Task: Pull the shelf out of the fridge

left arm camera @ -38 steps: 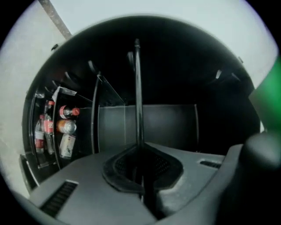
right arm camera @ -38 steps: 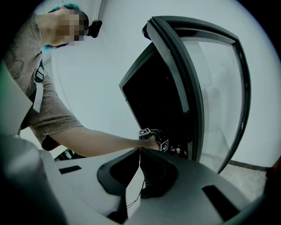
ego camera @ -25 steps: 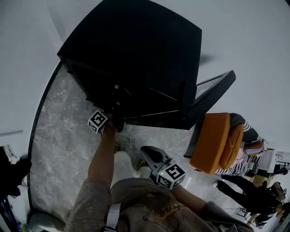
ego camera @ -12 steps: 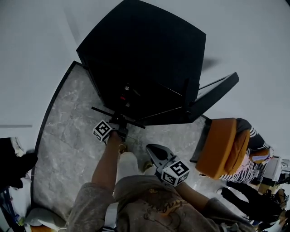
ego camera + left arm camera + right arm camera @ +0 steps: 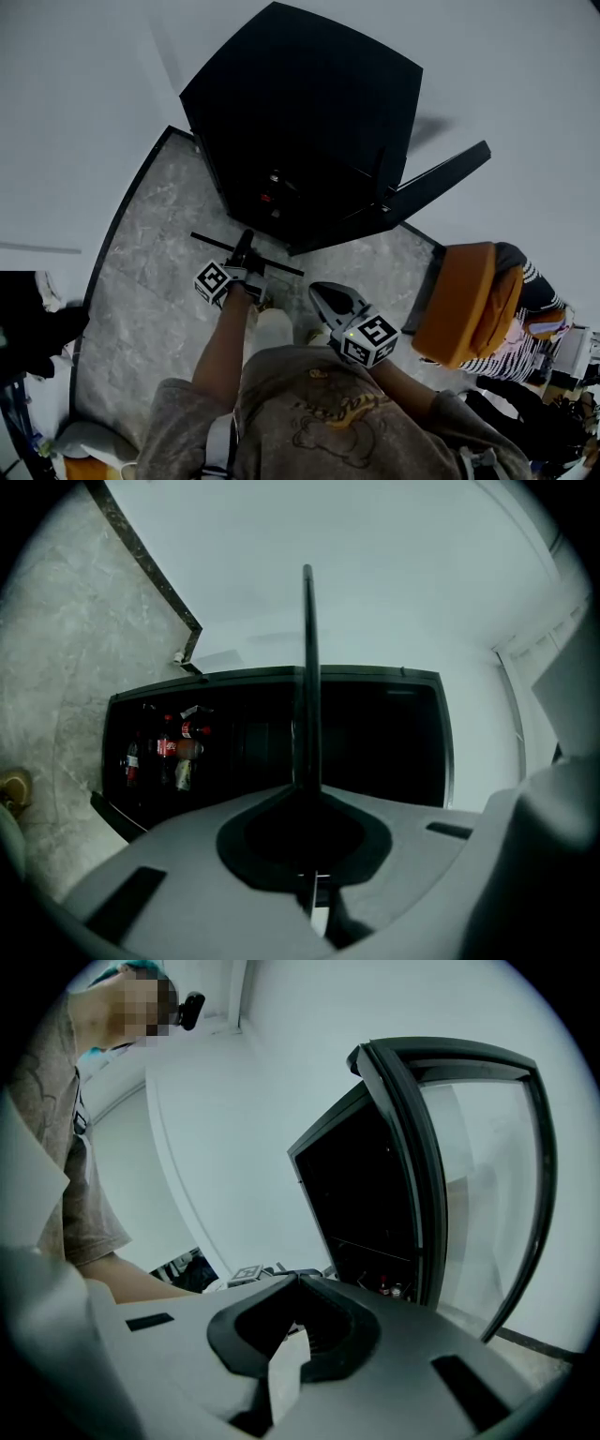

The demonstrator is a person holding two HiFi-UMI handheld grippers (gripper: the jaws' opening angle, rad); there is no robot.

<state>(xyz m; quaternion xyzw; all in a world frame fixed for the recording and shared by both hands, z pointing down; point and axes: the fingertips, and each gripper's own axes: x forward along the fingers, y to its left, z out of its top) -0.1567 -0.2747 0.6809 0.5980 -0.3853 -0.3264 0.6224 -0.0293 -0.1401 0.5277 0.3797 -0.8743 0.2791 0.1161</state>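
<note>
A black fridge (image 5: pixel 309 122) stands with its glass door (image 5: pixel 436 178) swung open to the right. The shelf (image 5: pixel 281 268), a thin dark rack, hangs clear of the fridge's front above the marble floor. My left gripper (image 5: pixel 244 251) is shut on its front edge. In the left gripper view the shelf (image 5: pixel 307 658) shows edge-on as a thin dark line running from the left gripper (image 5: pixel 306 794) toward the fridge (image 5: pixel 375 742). My right gripper (image 5: pixel 323 295) is held near my body, shut with nothing in it. In its own view the right gripper (image 5: pixel 298 1279) faces the door (image 5: pixel 469 1176).
Bottles (image 5: pixel 173 747) stand inside the fridge at its lower left. An orange chair (image 5: pixel 459 300) with a person in a striped top sits at the right, near the door. A dark skirting strip (image 5: pixel 117 244) edges the marble floor (image 5: pixel 141 300) at the left.
The left gripper has drawn back toward me with the shelf, which was level with the fridge's opening and now hangs clear of it. The right gripper kept its place.
</note>
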